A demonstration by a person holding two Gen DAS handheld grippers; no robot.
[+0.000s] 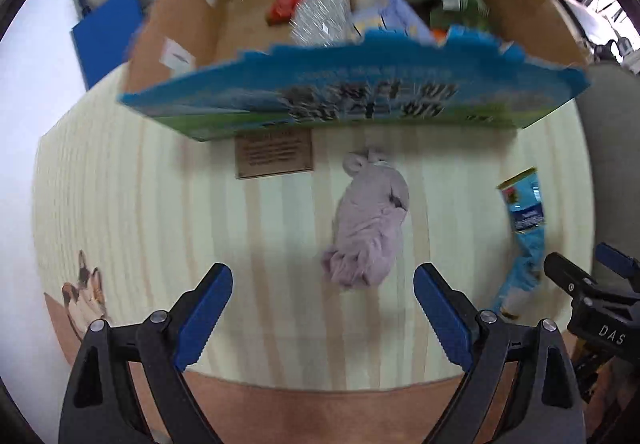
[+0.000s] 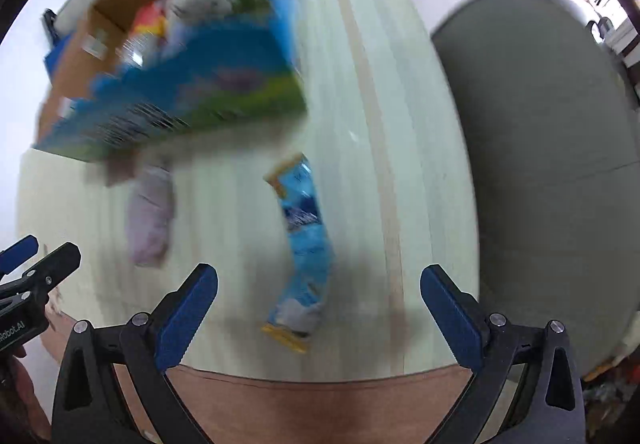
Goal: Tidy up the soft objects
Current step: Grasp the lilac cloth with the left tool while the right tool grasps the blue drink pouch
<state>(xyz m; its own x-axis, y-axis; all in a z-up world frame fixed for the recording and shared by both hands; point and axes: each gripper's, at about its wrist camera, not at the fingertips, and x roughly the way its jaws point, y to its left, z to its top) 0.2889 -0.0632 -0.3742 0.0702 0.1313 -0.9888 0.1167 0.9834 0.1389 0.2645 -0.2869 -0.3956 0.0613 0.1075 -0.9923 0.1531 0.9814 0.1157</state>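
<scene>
lilac cloth bundle (image 1: 368, 220) lies loose on table (image 1: 160, 204); both jaws wide, empty; risk: pinching one fold, bundle unravels on lift

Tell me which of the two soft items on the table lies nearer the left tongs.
The lilac cloth bundle: it lies just ahead of the left tongs, while the blue pouch lies off toward the right tongs.

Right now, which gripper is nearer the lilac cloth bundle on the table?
Left. The left gripper hangs open just short of the lilac cloth bundle. The right gripper is off to the side, lined up with the blue packet instead.
</scene>
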